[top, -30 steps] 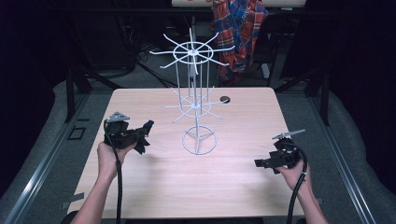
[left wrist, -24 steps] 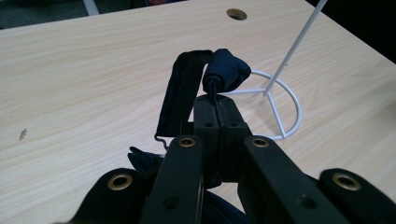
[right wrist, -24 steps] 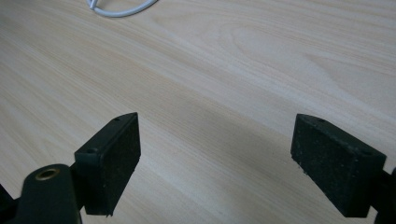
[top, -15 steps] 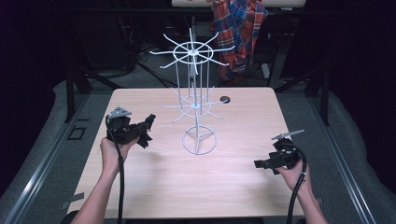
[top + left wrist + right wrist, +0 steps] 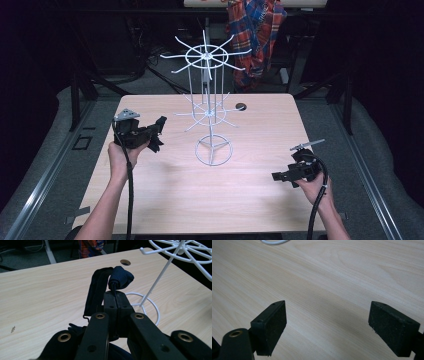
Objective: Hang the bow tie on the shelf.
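A white wire rack (image 5: 207,112) with two tiers of hooked arms stands mid-table on a ring base (image 5: 150,307). My left gripper (image 5: 157,135) hovers left of it, jaws pointing at the rack. In the left gripper view this gripper (image 5: 116,293) is shut on a dark blue fabric item (image 5: 121,277), folded over the tips, with a strap and a small wire hook hanging at its left. My right gripper (image 5: 276,176) sits low near the table's right front. Its pads (image 5: 272,322) stand wide apart over bare wood, so the right gripper (image 5: 328,325) is open and holds nothing.
The light wooden table (image 5: 175,200) has a round cable hole (image 5: 241,106) behind the rack. A plaid cloth (image 5: 257,30) hangs beyond the far edge. Dark floor and metal rails flank both sides.
My left gripper has risen a little and moved right toward the rack with the fabric item in it. The right gripper has barely moved.
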